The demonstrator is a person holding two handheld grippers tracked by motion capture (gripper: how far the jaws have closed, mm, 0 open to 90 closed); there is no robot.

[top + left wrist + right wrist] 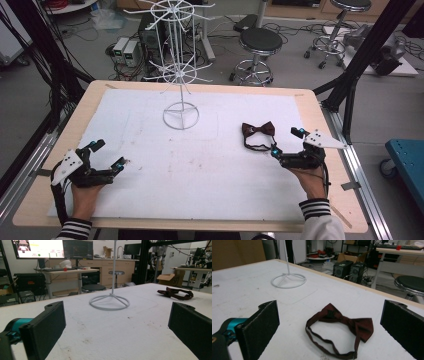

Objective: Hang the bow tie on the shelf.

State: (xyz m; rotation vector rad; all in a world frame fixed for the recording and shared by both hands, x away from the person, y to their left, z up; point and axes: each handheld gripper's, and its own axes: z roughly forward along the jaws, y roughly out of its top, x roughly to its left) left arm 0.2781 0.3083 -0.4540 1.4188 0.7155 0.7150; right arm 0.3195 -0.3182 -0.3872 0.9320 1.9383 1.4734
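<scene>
Bow tie [258, 131], dark maroon with a thin neck strap, lies flat on the white mat [210, 165] at the right side of the table, just beyond the right gripper [287, 142]. The right gripper rests low over the mat with its jaws spread wide and nothing between them; in the right gripper view the bow tie [342, 326] sits in the gap ahead of the two black jaws, its knot and wings toward the far side and its strap looping back toward the near edge. Whether either jaw tip touches the strap cannot be told from the high view; they appear just apart from it.

Left gripper [107, 155] rests at the near left of the mat, well apart from the bow tie, its jaws likewise wide open and empty. In the left gripper view the mat between its jaws is bare apart from faint dark smudges, and the bow tie [176, 293] lies far off to the right.

White wire display stand [180, 65] stands upright at the far centre of the mat on a ring base [181, 115], with two tiers of radiating hooks on its pole. The wooden table edge [210, 85] frames the mat.

Beyond the table, a black round stool [259, 42] stands on the floor.
</scene>
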